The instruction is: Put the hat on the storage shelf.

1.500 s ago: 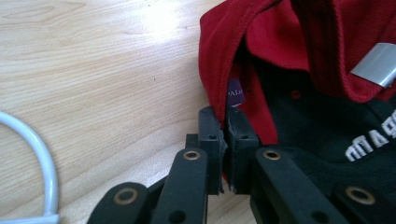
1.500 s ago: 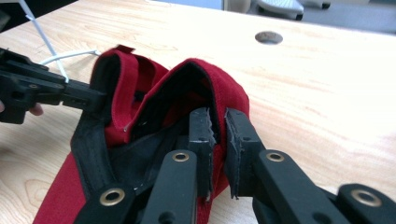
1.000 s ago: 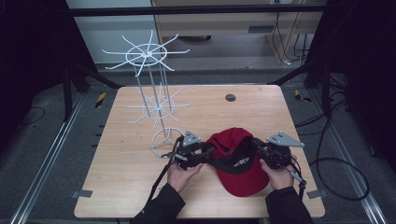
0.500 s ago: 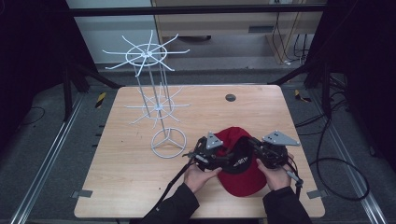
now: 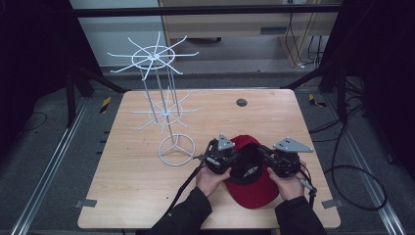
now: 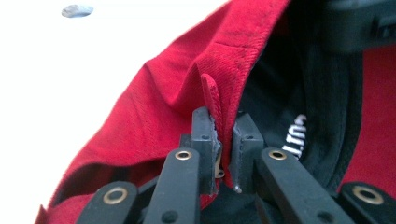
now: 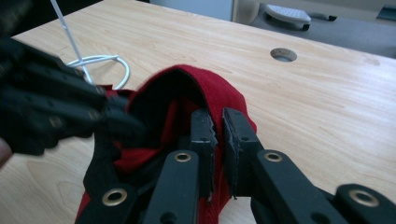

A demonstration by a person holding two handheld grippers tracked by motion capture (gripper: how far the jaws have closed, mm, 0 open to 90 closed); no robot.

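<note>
The left gripper (image 6: pixel 223 140) has just been closing; its jaws now pinch a fold of the red fabric cap's (image 5: pixel 254 188) rim. Opposite it, across the cap's black-lined opening, the right gripper (image 7: pixel 215 135) is clamped on the far side of the same rim. The cap hangs between the two, brim toward the person, just above the wooden table (image 5: pixel 132 196). Up and to the left of the left gripper stands the white wire hat rack (image 5: pixel 166 122), nearer that hand, so a hanging move would likely lead leftward

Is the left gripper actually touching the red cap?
Touching. In the left gripper view, the left gripper has its jaws pinched on a fold of the red cap at the rim.
</note>
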